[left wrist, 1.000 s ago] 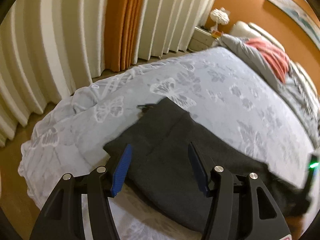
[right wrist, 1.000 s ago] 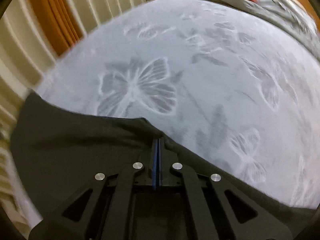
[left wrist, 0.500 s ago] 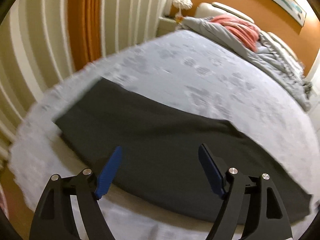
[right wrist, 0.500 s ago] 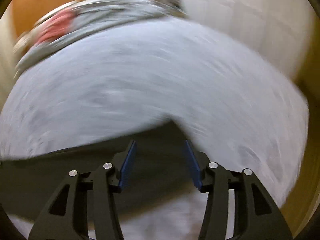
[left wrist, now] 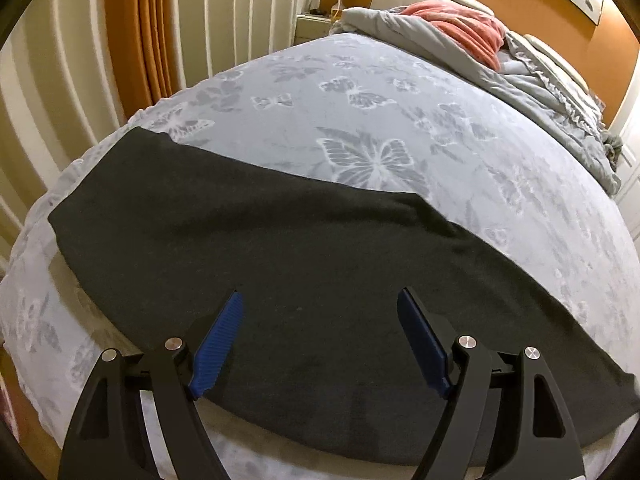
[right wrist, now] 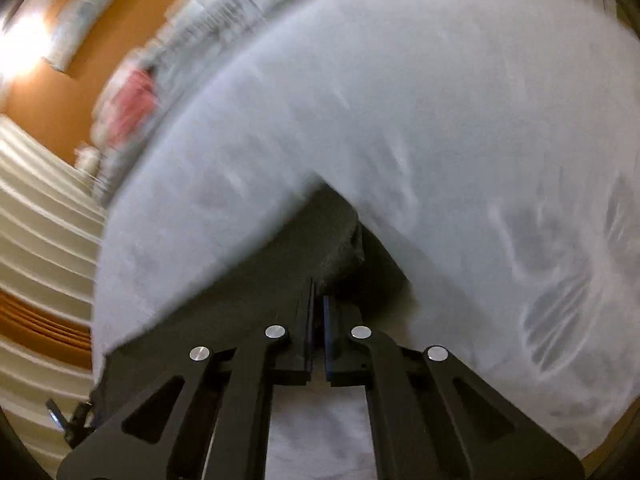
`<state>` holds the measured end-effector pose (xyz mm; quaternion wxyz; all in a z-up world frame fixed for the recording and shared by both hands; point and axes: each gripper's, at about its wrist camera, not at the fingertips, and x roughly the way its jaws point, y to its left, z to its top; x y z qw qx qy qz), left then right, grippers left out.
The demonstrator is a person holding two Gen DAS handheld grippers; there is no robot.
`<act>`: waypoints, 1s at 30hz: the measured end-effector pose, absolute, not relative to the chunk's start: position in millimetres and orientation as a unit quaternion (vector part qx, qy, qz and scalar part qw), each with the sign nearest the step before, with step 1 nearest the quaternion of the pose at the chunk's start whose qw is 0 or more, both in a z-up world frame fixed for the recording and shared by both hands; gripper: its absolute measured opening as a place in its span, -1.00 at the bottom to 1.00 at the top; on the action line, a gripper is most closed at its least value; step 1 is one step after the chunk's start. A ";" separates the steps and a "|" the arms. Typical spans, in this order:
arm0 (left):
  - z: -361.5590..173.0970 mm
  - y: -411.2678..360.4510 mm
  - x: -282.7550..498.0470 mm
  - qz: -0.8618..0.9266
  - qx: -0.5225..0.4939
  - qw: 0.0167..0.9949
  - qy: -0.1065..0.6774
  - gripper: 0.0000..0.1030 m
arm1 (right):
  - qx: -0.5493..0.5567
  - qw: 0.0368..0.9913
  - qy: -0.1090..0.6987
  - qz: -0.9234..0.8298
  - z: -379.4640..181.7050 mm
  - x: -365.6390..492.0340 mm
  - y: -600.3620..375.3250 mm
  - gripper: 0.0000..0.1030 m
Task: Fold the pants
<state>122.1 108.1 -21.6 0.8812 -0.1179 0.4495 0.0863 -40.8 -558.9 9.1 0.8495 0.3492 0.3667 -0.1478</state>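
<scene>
Dark pants (left wrist: 304, 264) are laid flat across the butterfly-print bed (left wrist: 400, 128). The left claw (left wrist: 320, 320) is held wide above them, gripping nothing. The right claw (right wrist: 318, 320) is clamped on the pants' corner.

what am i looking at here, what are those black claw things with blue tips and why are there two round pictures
No robot here: a person holds a two-finger gripper in each hand, with a fisheye camera on each that looks along its fingers, hence two round pictures. In the left hand's view, the left gripper hangs open over dark pants laid flat on a bed with a butterfly-print cover; a grey duvet and pink blanket lie near the headboard. The right hand's view is blurred: the right gripper is shut, and dark cloth bunches at its tips, so it seems to pinch an edge of the pants.
</scene>
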 end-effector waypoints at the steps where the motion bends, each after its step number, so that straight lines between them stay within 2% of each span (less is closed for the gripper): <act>1: -21.9 110.2 121.8 0.088 -0.118 0.881 0.450 0.48 | 0.316 0.854 0.374 -0.177 11.2 -40.4 -554.6 -0.95; 2: -21.8 114.4 121.6 0.090 -0.121 0.880 0.450 0.48 | 0.293 0.848 0.390 -0.207 5.7 -36.4 -552.8 -0.87; 3: -21.8 116.9 121.1 0.091 -0.125 0.879 0.450 0.48 | 0.274 0.833 0.418 -0.236 -5.6 -31.2 -553.0 -0.65; 4: -21.7 120.3 121.2 0.092 -0.131 0.878 0.451 0.48 | 0.269 0.812 0.451 -0.253 -18.9 -27.3 -555.1 -0.63; 7: -22.2 132.5 119.2 0.085 -0.169 0.868 0.459 0.48 | 0.298 0.811 0.444 -0.238 -25.1 -30.9 -557.0 -0.62; 9: -22.7 139.3 116.9 0.080 -0.195 0.862 0.461 0.48 | 0.300 0.813 0.435 -0.245 -26.6 -29.1 -557.7 -0.09; 11: -20.5 140.9 114.5 0.079 -0.199 0.862 0.459 0.48 | 0.320 0.806 0.438 -0.237 -36.0 -29.3 -561.0 0.02; 14: -18.0 139.1 112.8 0.080 -0.191 0.866 0.455 0.48 | 0.352 0.796 0.441 -0.216 -53.7 -28.2 -569.0 0.02; 15: -17.7 137.7 112.0 0.080 -0.188 0.867 0.454 0.48 | 0.343 0.801 0.439 -0.218 -51.3 -30.7 -570.7 -0.06; 16: -18.0 136.6 111.9 0.079 -0.185 0.867 0.455 0.48 | 0.329 0.809 0.437 -0.215 -48.5 -23.7 -570.6 -0.24; 17: -18.4 135.5 111.7 0.079 -0.183 0.867 0.456 0.48 | 0.325 0.814 0.434 -0.207 -42.9 -17.8 -570.5 -0.77; 18: -18.6 135.5 111.9 0.079 -0.182 0.867 0.457 0.48 | 0.323 0.824 0.417 -0.207 -32.1 -16.6 -567.6 -0.85; 20: -18.2 136.8 112.3 0.083 -0.177 0.869 0.455 0.48 | 0.312 0.863 0.353 -0.183 2.3 -17.7 -561.1 -0.85; 22: -17.9 138.6 112.0 0.090 -0.172 0.872 0.450 0.48 | 0.268 0.880 0.339 -0.196 14.3 -18.2 -558.2 -0.85; 23: -18.5 139.6 112.8 0.092 -0.168 0.872 0.450 0.48 | 0.243 0.858 0.382 -0.242 -6.5 -12.2 -565.9 -0.84; 25: -20.1 139.8 113.9 0.094 -0.165 0.871 0.454 0.48 | 0.274 0.810 0.446 -0.265 -45.8 -10.7 -581.2 -0.84; 27: -21.5 141.3 114.4 0.094 -0.167 0.868 0.458 0.48 | 0.300 0.804 0.441 -0.263 -48.7 -16.1 -589.9 -0.84; 28: -21.8 142.1 114.1 0.091 -0.169 0.867 0.459 0.48 | 0.305 0.807 0.433 -0.261 -39.6 -17.0 -590.4 -0.74; 29: -21.6 143.0 113.7 0.088 -0.172 0.867 0.460 0.48 | 0.315 0.816 0.415 -0.249 -33.0 -19.5 -589.8 -0.53; 30: -21.0 144.0 113.5 0.084 -0.174 0.866 0.461 0.48 | 0.325 0.824 0.397 -0.239 -29.4 -22.1 -588.1 0.10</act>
